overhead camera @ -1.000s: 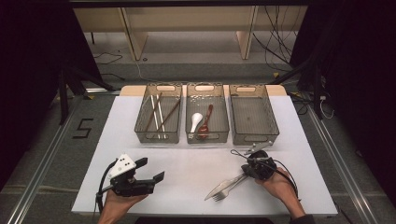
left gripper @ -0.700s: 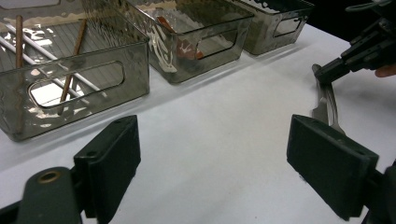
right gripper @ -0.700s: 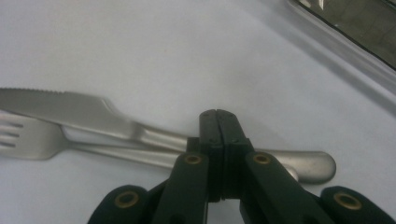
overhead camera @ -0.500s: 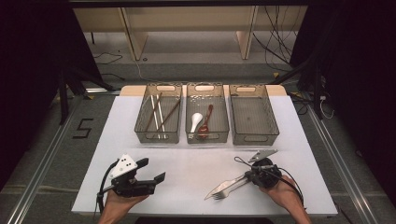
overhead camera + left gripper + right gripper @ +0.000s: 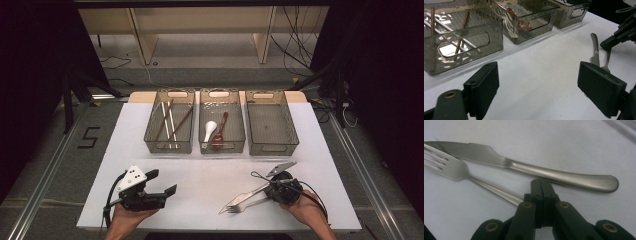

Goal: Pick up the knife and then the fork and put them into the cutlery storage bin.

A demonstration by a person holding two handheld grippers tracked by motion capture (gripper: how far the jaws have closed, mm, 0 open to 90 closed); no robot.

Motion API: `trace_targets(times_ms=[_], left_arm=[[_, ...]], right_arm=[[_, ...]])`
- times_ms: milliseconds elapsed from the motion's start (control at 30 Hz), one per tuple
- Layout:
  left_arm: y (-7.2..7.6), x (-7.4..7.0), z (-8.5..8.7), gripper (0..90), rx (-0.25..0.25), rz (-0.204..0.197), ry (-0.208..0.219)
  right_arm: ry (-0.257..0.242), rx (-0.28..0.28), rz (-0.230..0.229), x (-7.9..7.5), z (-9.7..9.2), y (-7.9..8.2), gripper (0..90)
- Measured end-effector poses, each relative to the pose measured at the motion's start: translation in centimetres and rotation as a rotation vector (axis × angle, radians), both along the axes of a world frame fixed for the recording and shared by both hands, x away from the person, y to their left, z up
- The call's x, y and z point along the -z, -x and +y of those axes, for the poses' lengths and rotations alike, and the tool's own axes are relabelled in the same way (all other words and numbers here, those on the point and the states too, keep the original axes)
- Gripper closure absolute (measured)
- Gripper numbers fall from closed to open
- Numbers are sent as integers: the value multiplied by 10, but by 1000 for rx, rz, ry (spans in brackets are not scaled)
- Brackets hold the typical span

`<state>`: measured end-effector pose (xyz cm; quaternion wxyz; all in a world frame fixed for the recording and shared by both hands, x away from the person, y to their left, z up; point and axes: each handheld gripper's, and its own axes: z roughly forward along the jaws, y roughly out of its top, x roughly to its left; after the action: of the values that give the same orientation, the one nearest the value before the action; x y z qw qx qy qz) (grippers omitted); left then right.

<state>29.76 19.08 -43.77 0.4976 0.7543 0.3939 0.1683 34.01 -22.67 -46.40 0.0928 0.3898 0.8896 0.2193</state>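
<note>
We judge the sorting of cutlery into the three bins to be at the pick-up step. Our right gripper (image 5: 541, 185) has its fingers clenched on the fork (image 5: 451, 167) handle, which disappears between the pads; the fork lies low over the table (image 5: 210, 172), tines pointing away to the left. The knife (image 5: 529, 168) lies just beside it, free of the fingers. Our left gripper (image 5: 537, 82) waits with fingers released, holding nothing. Next we must lift the fork and carry it to the empty right bin (image 5: 292, 127)

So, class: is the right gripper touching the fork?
Touching. In the right gripper view, the right gripper's shut fingers clamp the fork's handle; the knife lies beside it.
</note>
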Motion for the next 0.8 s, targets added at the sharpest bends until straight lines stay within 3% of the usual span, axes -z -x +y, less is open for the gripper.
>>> trace_targets(times_ms=[167, 367, 800], left_arm=[[0, 0, -1, 170, 0, -1, -2], [0, 0, 1, 170, -2, 0, -2], [1, 0, 1, 170, 0, -3, -4]], right_arm=[[-27, -4, -64, -10, 2, -19, 900], [17, 37, -33, 1, 8, -43, 900], [16, 69, 11, 0, -5, -28, 900]])
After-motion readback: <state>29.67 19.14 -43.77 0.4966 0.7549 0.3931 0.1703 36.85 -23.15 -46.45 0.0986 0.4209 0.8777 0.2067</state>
